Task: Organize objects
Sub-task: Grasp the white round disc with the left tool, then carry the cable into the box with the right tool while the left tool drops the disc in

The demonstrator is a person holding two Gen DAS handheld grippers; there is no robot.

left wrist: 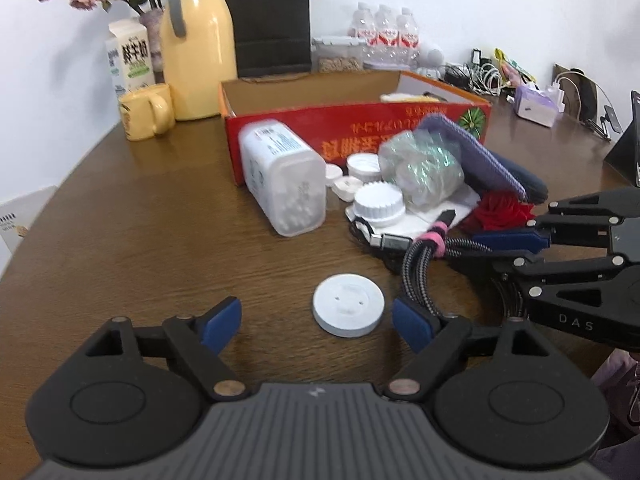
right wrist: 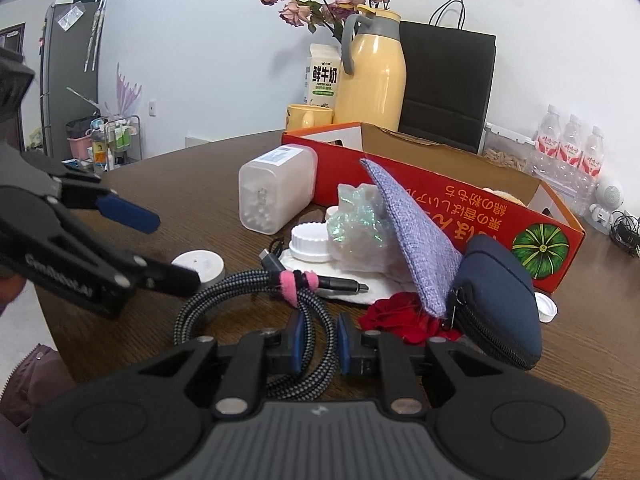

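Note:
A coiled braided cable point(right wrist: 256, 292) with a pink strap lies on the brown table; it also shows in the left wrist view point(left wrist: 420, 264). My right gripper point(right wrist: 318, 344) is shut on the cable's loop. My left gripper point(left wrist: 316, 316) is open and empty, its blue pads on either side of a white round disc point(left wrist: 348, 305), just short of it. The disc also shows in the right wrist view point(right wrist: 200, 263). Behind lies a pile: a clear cotton-swab box point(left wrist: 282, 182), white lids point(left wrist: 378, 202), an iridescent bag point(left wrist: 424, 166), a purple pouch point(right wrist: 412, 236), a navy zip case point(right wrist: 500, 300) and red cloth point(right wrist: 404, 316).
An open red cardboard box point(left wrist: 352, 126) stands behind the pile. A yellow jug point(left wrist: 198, 48), mug point(left wrist: 146, 116), milk carton point(left wrist: 130, 58), flowers, a black paper bag point(left wrist: 272, 16) and water bottles point(left wrist: 386, 34) line the back. Chargers and a tissue pack point(left wrist: 536, 102) sit at right.

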